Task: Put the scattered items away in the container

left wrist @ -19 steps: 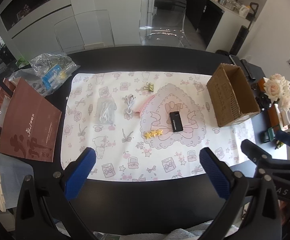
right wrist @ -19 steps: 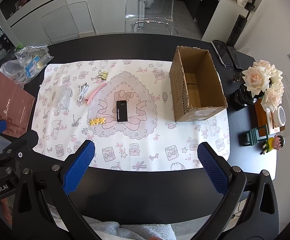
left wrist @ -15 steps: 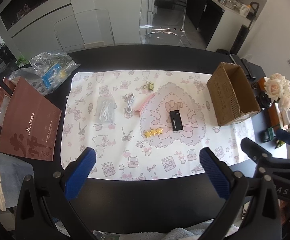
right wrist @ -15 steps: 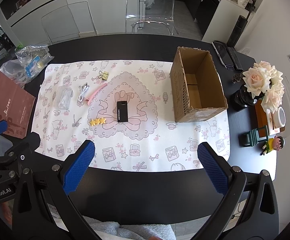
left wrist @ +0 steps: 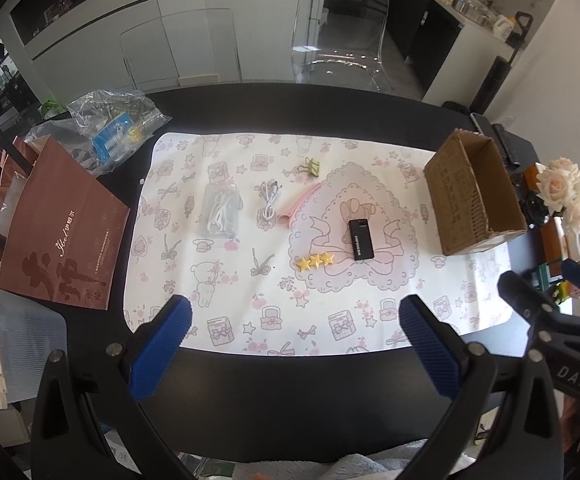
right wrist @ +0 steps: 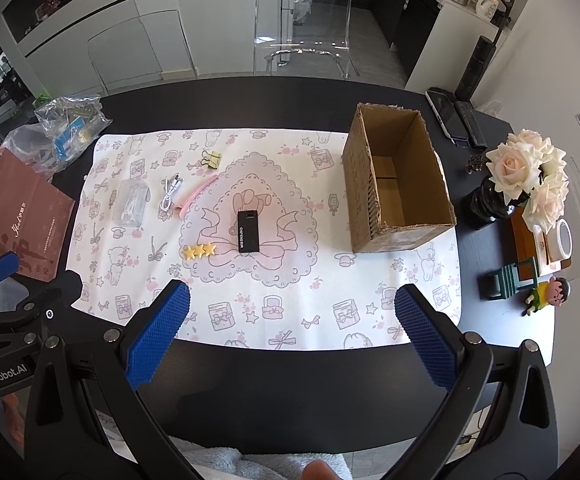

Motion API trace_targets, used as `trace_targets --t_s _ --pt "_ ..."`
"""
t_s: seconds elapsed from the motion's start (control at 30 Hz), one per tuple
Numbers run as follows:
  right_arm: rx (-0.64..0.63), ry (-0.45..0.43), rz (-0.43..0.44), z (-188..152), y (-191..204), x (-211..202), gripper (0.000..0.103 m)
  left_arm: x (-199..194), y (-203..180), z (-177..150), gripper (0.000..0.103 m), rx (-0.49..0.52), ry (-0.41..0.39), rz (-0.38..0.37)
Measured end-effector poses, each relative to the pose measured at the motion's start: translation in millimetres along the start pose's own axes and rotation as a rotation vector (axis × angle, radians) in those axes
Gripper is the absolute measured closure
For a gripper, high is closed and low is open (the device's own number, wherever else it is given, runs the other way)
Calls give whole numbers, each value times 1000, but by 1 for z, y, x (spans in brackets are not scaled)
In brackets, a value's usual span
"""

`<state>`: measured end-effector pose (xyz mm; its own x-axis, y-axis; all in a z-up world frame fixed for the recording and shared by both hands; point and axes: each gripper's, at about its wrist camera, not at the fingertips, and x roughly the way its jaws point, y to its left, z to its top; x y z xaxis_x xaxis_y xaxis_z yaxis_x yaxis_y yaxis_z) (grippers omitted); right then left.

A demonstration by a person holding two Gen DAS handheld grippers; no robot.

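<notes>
A black table is carrying a white patterned mat. The open cardboard box is standing on the right part of the mat. Left of it are lying the black device, a clear packet, a pink clip, a white cable, a yellow star clip and a binder clip. The left gripper and right gripper are both hanging wide apart above the near edge, gripping nothing.

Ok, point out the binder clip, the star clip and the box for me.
binder clip (right wrist: 211,159): right wrist view, on its yellow body.
star clip (right wrist: 199,251): right wrist view, on the middle star.
box (right wrist: 362,196): right wrist view, on its outer left wall.
</notes>
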<state>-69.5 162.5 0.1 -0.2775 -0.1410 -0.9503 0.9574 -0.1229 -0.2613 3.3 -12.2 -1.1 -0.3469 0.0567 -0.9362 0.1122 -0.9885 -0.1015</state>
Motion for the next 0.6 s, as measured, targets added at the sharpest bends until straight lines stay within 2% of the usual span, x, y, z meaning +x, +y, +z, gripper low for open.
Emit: trace_targets --t_s 0.2,0.3,0.43,0.6 --pt "-26 -11 15 2 2 -5 0 -2 3 2 0 -6 2 -30" --pt "-37 -15 9 2 4 -6 0 -2 10 0 0 -44 -8 -31" --pt "-20 -16 45 2 3 -7 0 -4 15 -1 0 -60 -28 16" --pt "2 -5 58 3 1 -4 0 0 21 0 0 -84 -5 12"
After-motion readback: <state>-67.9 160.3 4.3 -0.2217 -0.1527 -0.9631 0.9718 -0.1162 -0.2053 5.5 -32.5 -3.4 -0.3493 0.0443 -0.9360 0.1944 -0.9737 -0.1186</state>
